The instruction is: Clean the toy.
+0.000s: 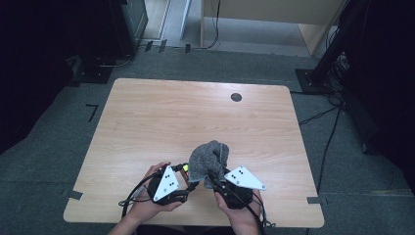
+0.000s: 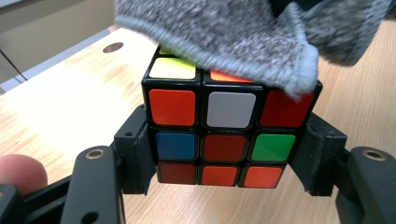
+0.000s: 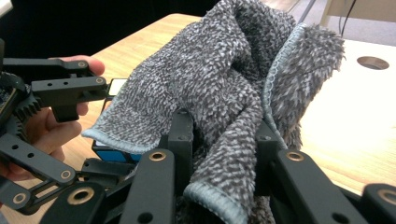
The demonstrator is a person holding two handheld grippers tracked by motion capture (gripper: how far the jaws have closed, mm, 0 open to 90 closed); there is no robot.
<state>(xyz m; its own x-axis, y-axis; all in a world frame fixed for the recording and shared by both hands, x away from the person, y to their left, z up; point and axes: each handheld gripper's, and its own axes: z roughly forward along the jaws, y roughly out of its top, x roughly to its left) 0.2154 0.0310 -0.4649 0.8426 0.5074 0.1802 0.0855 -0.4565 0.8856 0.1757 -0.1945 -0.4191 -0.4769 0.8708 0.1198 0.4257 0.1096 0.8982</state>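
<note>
Two hand-held grippers sit closest, at the near edge of the counter (image 1: 147,112), one in each of the person's hands. Between the black jaws of the left hand-held gripper (image 2: 229,144) is one puzzle cube (image 2: 224,135), clamped from both sides at its lower rows; the pads press on its flanks, so this gripper is closed on the cube. Nine stickers show on the cube's facing side: orange, white and red on top, blue, red and green in the middle, three reddish ones below. One yellow and one orange sticker peek out on its top face.

Just past that, one grey terry cloth (image 3: 224,93) is bunched between the jaws of the right hand-held gripper (image 3: 224,154), which pinch a thick fold of it. From there the cloth rises and drapes toward the left hand-held gripper, its stitched hem lying across the top of the cube.

From above, both grippers carry one grey three-cornered plate each, two in all, with the cloth heaped just beyond and between them. Farther off on the counter lies one dark round cable hole (image 1: 236,97), well apart from both grippers.
</note>
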